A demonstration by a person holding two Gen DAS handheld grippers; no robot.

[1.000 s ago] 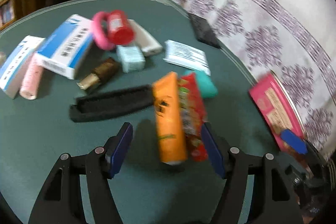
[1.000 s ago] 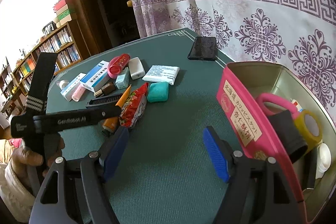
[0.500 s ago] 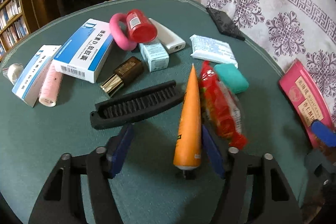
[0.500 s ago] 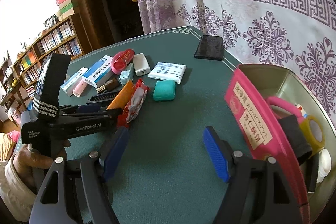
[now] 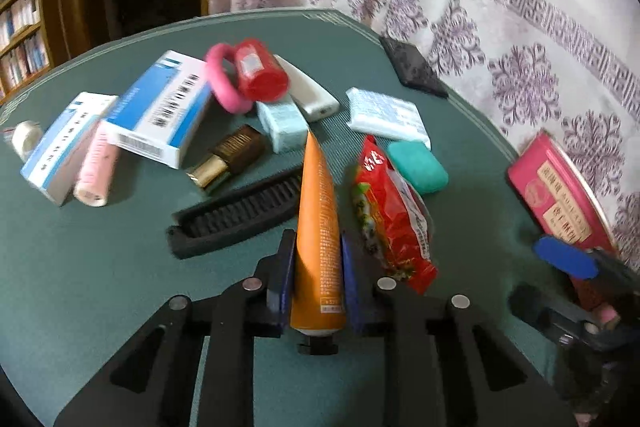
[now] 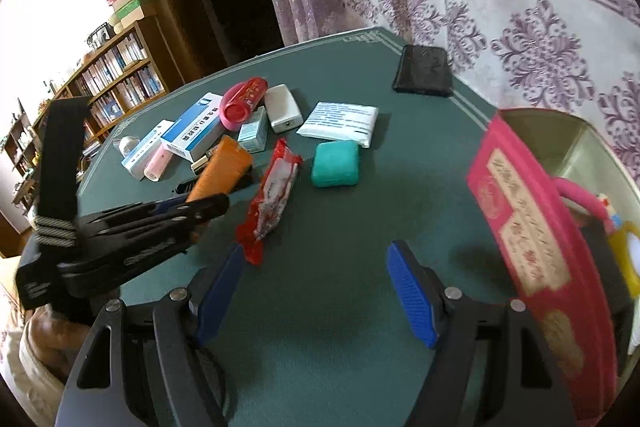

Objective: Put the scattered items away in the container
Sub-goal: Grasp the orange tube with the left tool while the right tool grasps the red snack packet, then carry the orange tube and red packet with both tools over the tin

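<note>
Grasp step: left tool [image 5: 318,281] clamped tight on the orange tube [image 5: 318,227], cap end toward the camera, tail over the black comb [image 5: 236,215] on the tabletop [image 5: 100,287]. Right tool [image 6: 320,287] wide open, holding nothing, hovering near the red snack pack [image 6: 272,187]. Pink tin [image 6: 528,227] sits at the right edge, already part filled. Next, probably: lift the tube clear of the comb and carry it right, over the tin's rim.
</note>
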